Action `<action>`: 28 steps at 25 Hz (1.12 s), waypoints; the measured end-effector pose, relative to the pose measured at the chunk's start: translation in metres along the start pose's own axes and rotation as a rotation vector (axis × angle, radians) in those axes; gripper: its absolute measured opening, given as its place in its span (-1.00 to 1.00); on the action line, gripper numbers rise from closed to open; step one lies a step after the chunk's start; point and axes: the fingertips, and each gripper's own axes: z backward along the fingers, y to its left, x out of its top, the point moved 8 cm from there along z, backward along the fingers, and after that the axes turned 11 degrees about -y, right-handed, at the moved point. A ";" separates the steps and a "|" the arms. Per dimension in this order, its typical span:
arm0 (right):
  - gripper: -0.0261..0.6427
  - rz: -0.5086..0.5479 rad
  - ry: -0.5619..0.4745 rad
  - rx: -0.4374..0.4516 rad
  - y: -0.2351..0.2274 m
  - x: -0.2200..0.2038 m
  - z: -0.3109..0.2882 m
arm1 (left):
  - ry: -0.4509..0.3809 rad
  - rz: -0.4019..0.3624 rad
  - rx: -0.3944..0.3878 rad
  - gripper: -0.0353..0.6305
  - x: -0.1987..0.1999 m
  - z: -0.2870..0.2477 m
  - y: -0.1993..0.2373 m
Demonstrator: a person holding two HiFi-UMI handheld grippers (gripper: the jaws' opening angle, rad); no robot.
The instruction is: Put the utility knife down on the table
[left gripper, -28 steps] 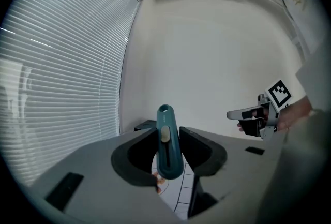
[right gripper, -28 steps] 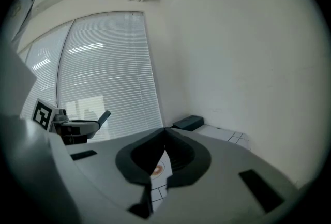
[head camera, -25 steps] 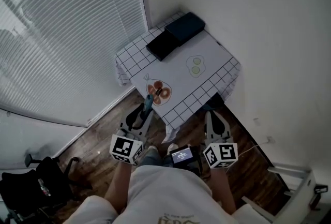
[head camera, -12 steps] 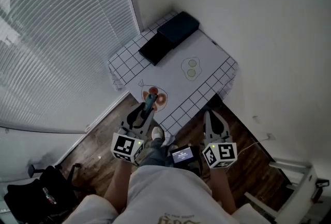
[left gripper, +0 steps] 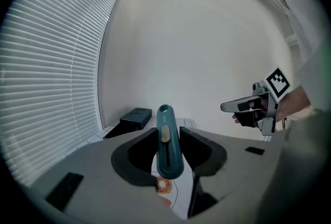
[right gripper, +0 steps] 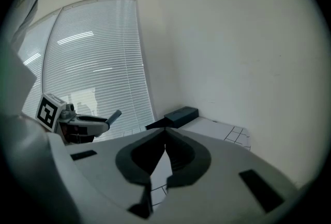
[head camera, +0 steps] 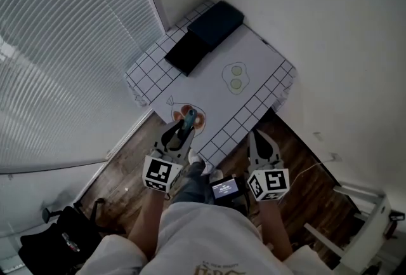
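A teal utility knife (left gripper: 168, 140) with a pale slider stands between the jaws of my left gripper (left gripper: 168, 137), which is shut on it with the knife's end poking out ahead. In the head view the knife (head camera: 189, 117) and left gripper (head camera: 184, 128) hang over the near left edge of the table (head camera: 257, 54), above an orange print (head camera: 198, 119) on the checked cloth. My right gripper (head camera: 257, 136) is off the table's near corner, above the wooden floor; its jaw tips (right gripper: 165, 130) meet with nothing in them.
Two dark boxes (head camera: 216, 21) (head camera: 186, 53) lie at the table's far end beside the window blinds. A green print (head camera: 236, 77) marks the cloth's middle. A small screen (head camera: 223, 189) sits at the person's waist. A black bag (head camera: 66, 239) lies on the floor at left.
Both grippers have moved forward and sunk towards the table. The knife's tip has gone from the table's near edge to over the orange print. Neither grip has changed.
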 end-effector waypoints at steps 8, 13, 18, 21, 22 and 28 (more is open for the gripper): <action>-0.90 -0.005 0.039 -0.027 -0.005 -0.017 -0.010 | 0.061 -0.019 -0.049 -0.46 -0.018 -0.021 0.007; -0.90 -0.005 0.062 -0.043 -0.009 -0.026 -0.014 | 0.099 -0.042 -0.081 -0.46 -0.032 -0.030 0.009; -0.90 -0.002 0.083 -0.048 -0.010 -0.034 -0.017 | 0.169 -0.103 -0.137 -0.46 -0.048 -0.037 0.005; -0.90 0.020 0.105 -0.039 -0.008 -0.040 -0.019 | 0.186 -0.107 -0.158 -0.46 -0.054 -0.041 0.004; -0.90 0.023 0.113 -0.039 -0.007 -0.043 -0.020 | 0.191 -0.103 -0.162 -0.46 -0.057 -0.042 0.005; -0.90 0.019 0.157 -0.047 -0.008 -0.063 -0.024 | 0.286 -0.113 -0.207 -0.46 -0.089 -0.048 0.006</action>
